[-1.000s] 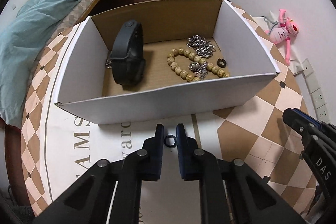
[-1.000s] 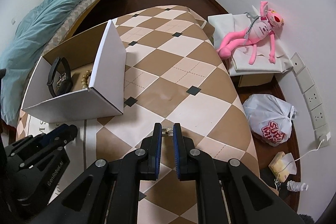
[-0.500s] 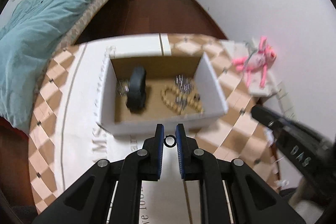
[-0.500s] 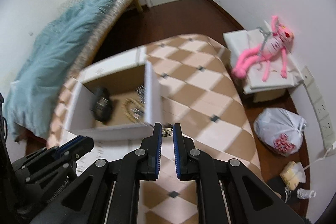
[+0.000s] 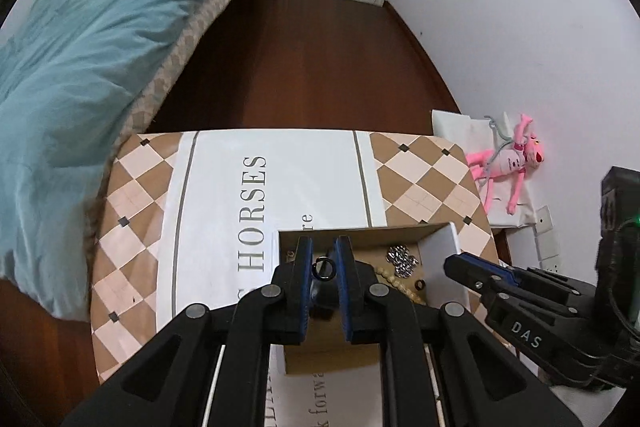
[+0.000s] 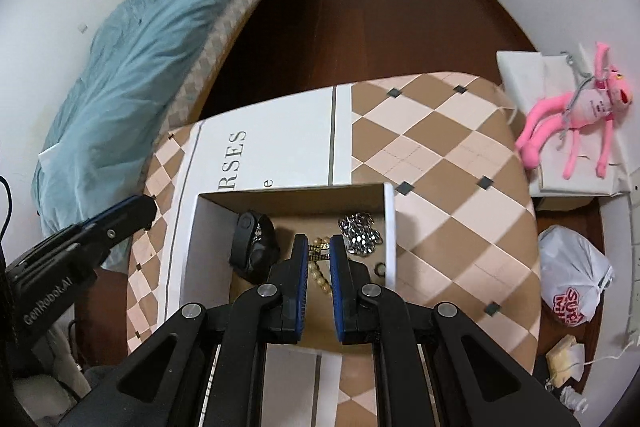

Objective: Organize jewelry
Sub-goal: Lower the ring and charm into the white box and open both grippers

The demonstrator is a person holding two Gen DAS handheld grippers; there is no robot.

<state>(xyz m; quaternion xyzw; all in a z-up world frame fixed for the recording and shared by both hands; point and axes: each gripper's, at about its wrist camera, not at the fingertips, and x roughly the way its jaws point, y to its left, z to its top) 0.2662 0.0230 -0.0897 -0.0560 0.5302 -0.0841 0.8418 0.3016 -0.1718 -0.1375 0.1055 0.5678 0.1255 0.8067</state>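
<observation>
Over the box [image 6: 390, 227] both claws are loaded. Left claw [image 5: 323, 267] is pinching a small dark ring [image 5: 323, 265], hovering above the left part near the black watch [image 6: 254, 247]. Right claw [image 6: 319, 251] is clamped on a little gold piece [image 6: 319, 251], right above the beads [image 6: 320, 277], with the silver chain [image 6: 360, 233] just beside. I'd dip each claw low inside the walls before letting go, one at a time, so nothing bounces out onto the table [image 6: 440, 155].
</observation>
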